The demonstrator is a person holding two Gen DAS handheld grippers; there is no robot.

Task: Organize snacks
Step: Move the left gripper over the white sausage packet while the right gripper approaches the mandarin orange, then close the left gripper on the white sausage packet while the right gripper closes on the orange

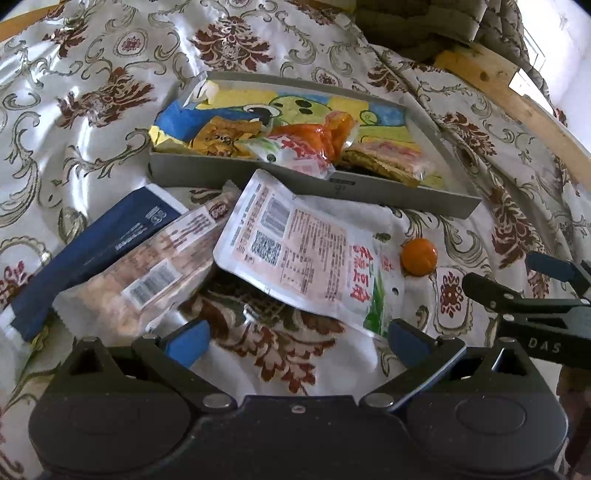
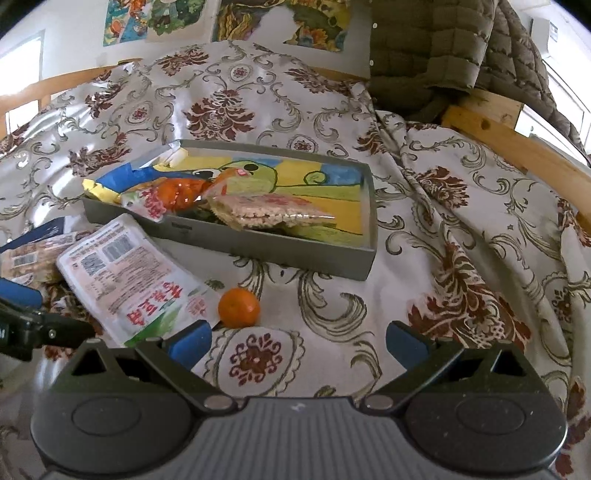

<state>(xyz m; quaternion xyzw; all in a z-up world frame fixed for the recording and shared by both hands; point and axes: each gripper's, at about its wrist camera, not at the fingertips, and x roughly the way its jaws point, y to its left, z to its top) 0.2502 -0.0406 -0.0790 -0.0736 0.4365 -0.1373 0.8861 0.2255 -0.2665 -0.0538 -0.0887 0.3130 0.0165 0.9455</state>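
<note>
A grey tray [image 1: 369, 186] [image 2: 295, 251] lies on the floral cloth and holds several snack packets over a cartoon picture. In front of it lie a white pouch with red print [image 1: 299, 247] [image 2: 122, 277], a clear packet of brownish snacks [image 1: 155, 269], a dark blue box [image 1: 92, 254] and a small orange [image 1: 419, 256] [image 2: 239, 307]. My left gripper [image 1: 297, 341] is open and empty, just short of the white pouch. My right gripper [image 2: 297, 341] is open and empty, with the orange just beyond its left finger.
A floral cloth [image 2: 461, 258] covers the surface in folds. A wooden rail [image 2: 517, 136] runs along the right. An olive quilted jacket [image 2: 443, 48] hangs at the back right. Posters [image 2: 280, 18] are on the far wall. The right gripper's fingers [image 1: 517, 295] show at the left view's right edge.
</note>
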